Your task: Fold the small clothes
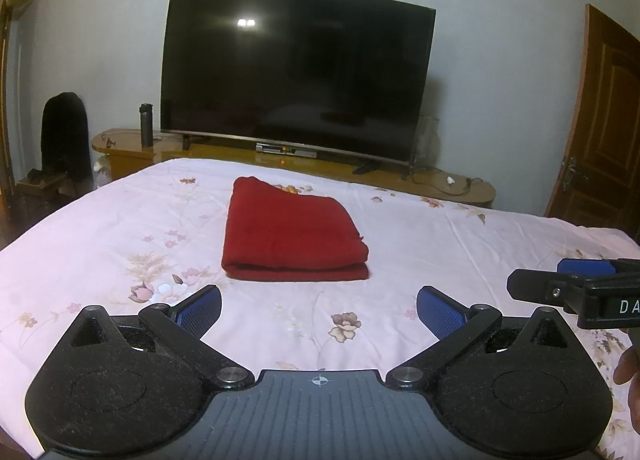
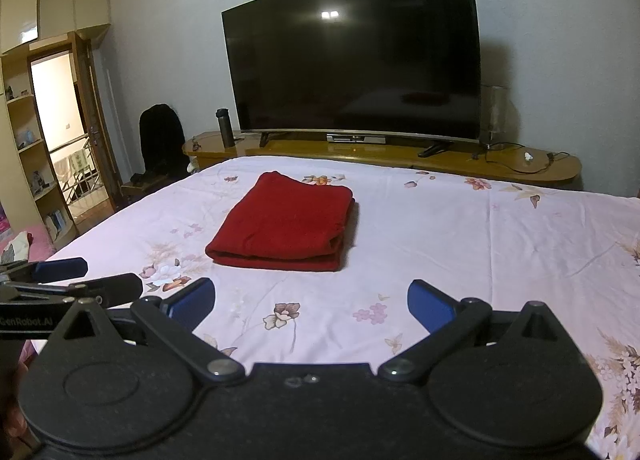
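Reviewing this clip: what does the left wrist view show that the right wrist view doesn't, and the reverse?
Only the left wrist view shows the brown wooden door at the right edge. Only the right wrist view shows the open doorway and the shelves on the left. Both show the folded red garment lying on the floral bedsheet, the dark TV, and the left gripper and right gripper open, short of the garment.

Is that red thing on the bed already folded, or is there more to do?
It looks done: the red garment lies on the flowered bedsheet as a neat layered rectangle. Nothing is in hand; the left gripper and right gripper are both open, empty and short of the cloth. No other unfolded clothes show on the sheet, so little seems left.
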Demonstrator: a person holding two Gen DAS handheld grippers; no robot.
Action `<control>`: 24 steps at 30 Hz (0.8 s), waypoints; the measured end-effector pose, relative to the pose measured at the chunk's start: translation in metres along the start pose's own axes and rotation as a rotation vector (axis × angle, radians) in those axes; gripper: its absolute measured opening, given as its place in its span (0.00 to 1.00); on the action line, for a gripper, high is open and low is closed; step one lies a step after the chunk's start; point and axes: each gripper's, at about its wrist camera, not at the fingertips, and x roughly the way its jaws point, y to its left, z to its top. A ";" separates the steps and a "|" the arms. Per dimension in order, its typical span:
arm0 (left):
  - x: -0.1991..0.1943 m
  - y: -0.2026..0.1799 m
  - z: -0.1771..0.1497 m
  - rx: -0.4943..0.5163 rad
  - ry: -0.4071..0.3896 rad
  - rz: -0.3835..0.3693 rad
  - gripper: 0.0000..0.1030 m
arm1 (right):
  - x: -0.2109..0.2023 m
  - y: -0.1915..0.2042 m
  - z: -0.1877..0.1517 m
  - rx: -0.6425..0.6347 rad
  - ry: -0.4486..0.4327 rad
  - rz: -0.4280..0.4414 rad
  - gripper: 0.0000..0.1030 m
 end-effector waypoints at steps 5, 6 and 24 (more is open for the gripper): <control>0.000 0.001 0.000 0.000 0.000 -0.001 1.00 | 0.000 0.001 0.001 -0.002 0.001 0.003 0.99; 0.000 0.000 0.000 0.001 -0.001 0.000 1.00 | 0.000 0.002 0.001 -0.003 0.002 0.004 0.99; 0.002 0.001 0.002 0.007 0.004 -0.002 1.00 | 0.001 0.001 0.002 -0.004 0.003 0.003 0.99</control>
